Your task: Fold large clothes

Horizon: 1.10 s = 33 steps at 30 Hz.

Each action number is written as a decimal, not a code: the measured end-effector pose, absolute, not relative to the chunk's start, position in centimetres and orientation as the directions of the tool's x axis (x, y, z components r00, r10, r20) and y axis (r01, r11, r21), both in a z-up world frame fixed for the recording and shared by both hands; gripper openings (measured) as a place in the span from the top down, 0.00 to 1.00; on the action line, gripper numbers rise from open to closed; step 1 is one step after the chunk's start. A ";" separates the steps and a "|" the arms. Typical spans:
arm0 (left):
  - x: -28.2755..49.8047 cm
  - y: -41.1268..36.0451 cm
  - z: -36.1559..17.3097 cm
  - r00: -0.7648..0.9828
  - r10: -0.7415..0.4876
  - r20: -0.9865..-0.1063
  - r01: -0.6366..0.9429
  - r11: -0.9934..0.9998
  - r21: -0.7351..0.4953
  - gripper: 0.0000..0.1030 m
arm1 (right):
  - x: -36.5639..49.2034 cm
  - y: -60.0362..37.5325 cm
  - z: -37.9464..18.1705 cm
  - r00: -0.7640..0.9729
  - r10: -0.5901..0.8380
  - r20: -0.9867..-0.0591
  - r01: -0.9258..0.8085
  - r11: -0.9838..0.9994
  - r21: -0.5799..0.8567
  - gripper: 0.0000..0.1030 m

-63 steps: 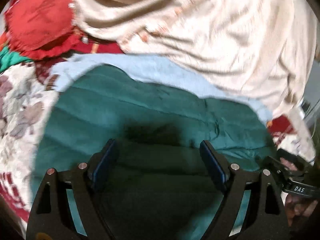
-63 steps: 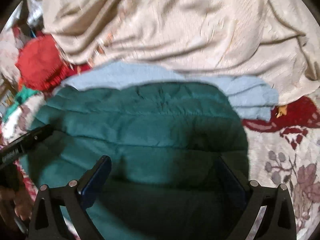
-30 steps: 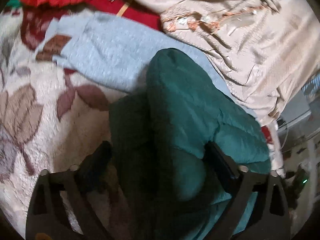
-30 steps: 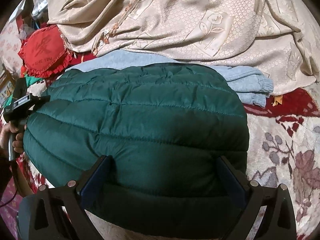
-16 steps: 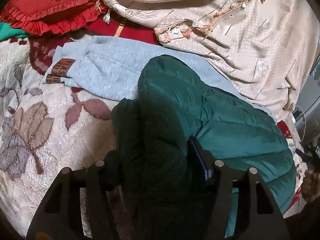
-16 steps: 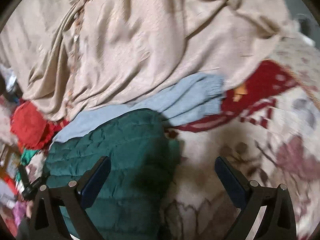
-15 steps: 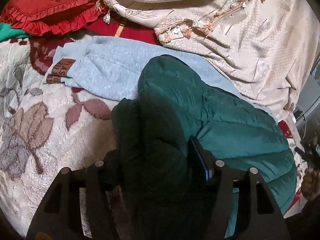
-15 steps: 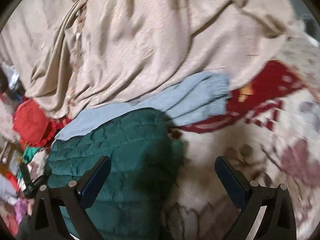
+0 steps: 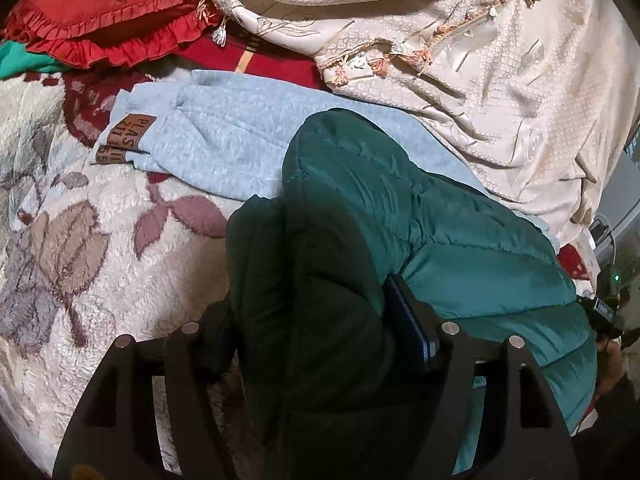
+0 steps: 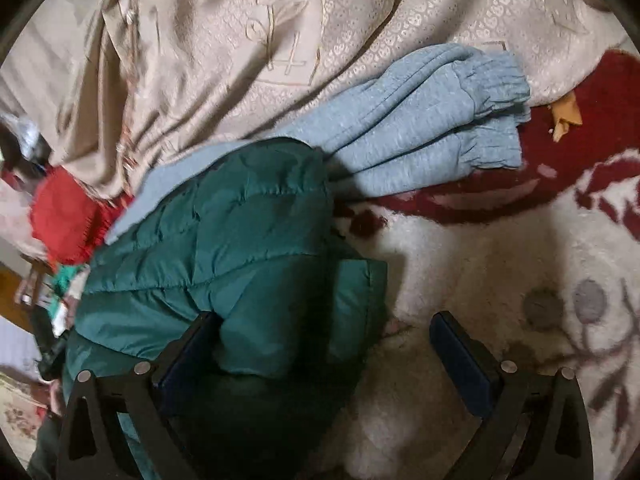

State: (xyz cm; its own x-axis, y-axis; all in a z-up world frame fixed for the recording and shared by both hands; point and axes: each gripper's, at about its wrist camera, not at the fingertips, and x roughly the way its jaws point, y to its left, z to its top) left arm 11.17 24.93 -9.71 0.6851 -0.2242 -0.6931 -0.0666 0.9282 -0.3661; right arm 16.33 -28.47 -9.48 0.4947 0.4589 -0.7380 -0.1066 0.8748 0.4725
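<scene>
— Floral blanket [image 9: 80,240] underneath?
— Yes, green quilted jacket [image 9: 460,240] folded on it. Left gripper [image 9: 320,340] jaws, just eased wider, pinch a bunched end; right gripper [image 10: 328,356] jaws gape, one pad touching the jacket's corner.

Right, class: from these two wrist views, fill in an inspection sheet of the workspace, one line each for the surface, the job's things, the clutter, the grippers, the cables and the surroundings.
Surface: cream fleece blanket with a red and brown floral print.
Job's things: dark green quilted puffer jacket, bundled, lying partly on light blue fleece sweatpants.
Clutter: beige embroidered cloth heaped behind; red frilled cushion at the far edge.
Grippers: left gripper has a dark fold of the jacket filling its jaws, which have just been opening; right gripper is open, its left pad against the jacket's end.
Cables: nothing seen.
Surroundings: too dark and blurred to tell.
</scene>
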 end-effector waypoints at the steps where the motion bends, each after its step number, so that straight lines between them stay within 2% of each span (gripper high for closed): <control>1: 11.2 25.0 -9.8 0.685 -0.228 -0.693 -0.068 0.926 -0.372 0.31 | 16.3 -28.5 -9.6 0.505 0.478 -0.719 -0.123 0.864 0.488 0.00; 7: 11.3 25.2 -10.2 0.689 -0.237 -0.685 -0.074 0.917 -0.392 0.28 | 16.6 -27.4 -9.8 0.442 0.666 -0.601 -0.269 0.738 0.619 0.03; 11: 11.4 25.5 -10.4 0.686 -0.253 -0.682 -0.072 0.909 -0.409 0.26 | 16.9 -28.0 -10.1 0.455 0.667 -0.590 -0.233 0.729 0.644 0.07; 15: 11.6 25.7 -10.5 0.681 -0.264 -0.683 -0.073 0.904 -0.422 0.24 | 16.3 -27.9 -9.2 0.463 0.663 -0.589 -0.278 0.739 0.614 0.19; 17: 11.6 25.6 -10.5 0.681 -0.260 -0.684 -0.073 0.906 -0.417 0.24 | 16.6 -28.0 -9.9 0.466 0.625 -0.626 -0.235 0.770 0.593 0.19; 20: 11.6 25.4 -10.4 0.682 -0.249 -0.688 -0.073 0.912 -0.403 0.24 | 16.2 -27.4 -9.7 0.466 0.630 -0.621 -0.261 0.769 0.584 0.19; 22: 11.5 25.0 -10.1 0.687 -0.222 -0.692 -0.075 0.925 -0.372 0.25 | 16.2 -27.4 -9.5 0.468 0.623 -0.627 -0.273 0.776 0.569 0.24; 23: 11.5 24.8 -9.9 0.691 -0.208 -0.692 -0.074 0.932 -0.355 0.33 | 16.1 -27.4 -9.3 0.473 0.615 -0.631 -0.269 0.783 0.561 0.28; 24: 11.4 24.1 -9.4 0.695 -0.193 -0.692 -0.064 0.943 -0.327 0.43 | 16.0 -27.2 -8.9 0.476 0.606 -0.637 -0.274 0.791 0.547 0.38; 27: 11.3 22.7 -8.4 0.696 -0.124 -0.707 -0.079 0.966 -0.247 0.60 | 15.2 -25.9 -6.7 0.515 0.536 -0.669 -0.303 0.844 0.443 0.58; 28: 11.3 22.6 -8.3 0.696 -0.109 -0.710 -0.086 0.969 -0.233 0.62 | 14.7 -25.5 -5.7 0.536 0.505 -0.677 -0.307 0.863 0.401 0.63; 33: 10.5 21.7 -6.5 0.701 -0.043 -0.712 -0.131 0.973 -0.188 0.74 | 11.9 -24.9 -1.6 0.636 0.417 -0.649 -0.315 0.908 0.274 0.71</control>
State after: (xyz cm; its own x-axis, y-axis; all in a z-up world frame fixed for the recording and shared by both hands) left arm 10.55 21.66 -6.46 0.7007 -0.0433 -0.7121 -0.1307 0.9735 -0.1878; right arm 11.94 -24.88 -1.61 0.6359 0.4169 -0.6495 -0.3153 0.9084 0.2745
